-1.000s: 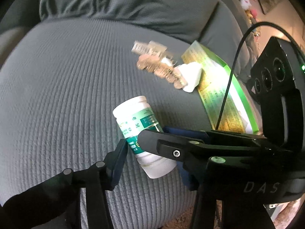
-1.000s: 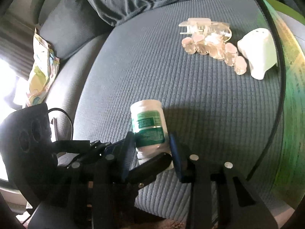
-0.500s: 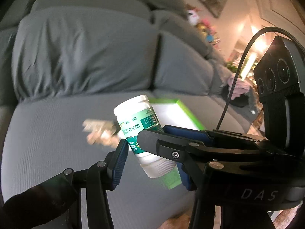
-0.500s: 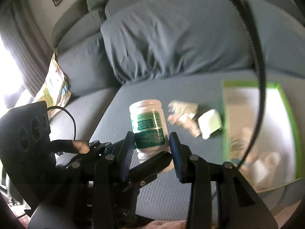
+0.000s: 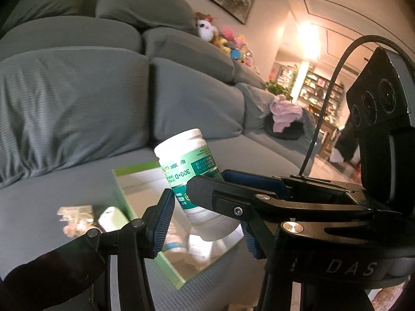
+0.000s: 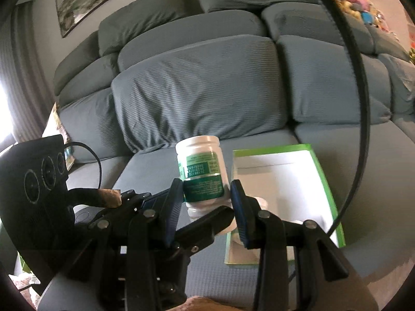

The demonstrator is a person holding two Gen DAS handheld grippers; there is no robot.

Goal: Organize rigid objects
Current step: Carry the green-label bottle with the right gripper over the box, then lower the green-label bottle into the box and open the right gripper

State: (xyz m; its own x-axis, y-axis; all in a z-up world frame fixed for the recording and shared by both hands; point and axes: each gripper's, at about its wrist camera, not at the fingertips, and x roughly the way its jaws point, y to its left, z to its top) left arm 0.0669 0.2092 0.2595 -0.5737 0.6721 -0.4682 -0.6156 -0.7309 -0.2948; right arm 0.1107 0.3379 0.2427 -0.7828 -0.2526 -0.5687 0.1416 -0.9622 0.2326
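A white pill bottle (image 5: 186,160) with a green label hangs upside down above the sofa seat, cap end low. My left gripper (image 5: 206,220) is shut on its lower part near the cap. My right gripper (image 5: 215,181) reaches in from the right and is shut on the label. In the right wrist view the bottle (image 6: 201,171) sits between the right gripper's (image 6: 206,191) blue pads, and a left finger (image 6: 207,223) crosses beneath it. A green-rimmed box (image 6: 324,181) lies on the seat behind the bottle, with white items inside it.
A hair clip (image 5: 75,217) and a small white object (image 5: 111,217) lie on the grey sofa seat (image 5: 39,194) left of the box (image 5: 129,171). Back cushions (image 6: 202,90) rise behind. Plush toys (image 5: 225,41) and a pink cloth (image 5: 285,111) sit further along.
Both grippers have risen together with the bottle still held. The views have swung up from the seat to the backrest, and the box now shows just behind the bottle.
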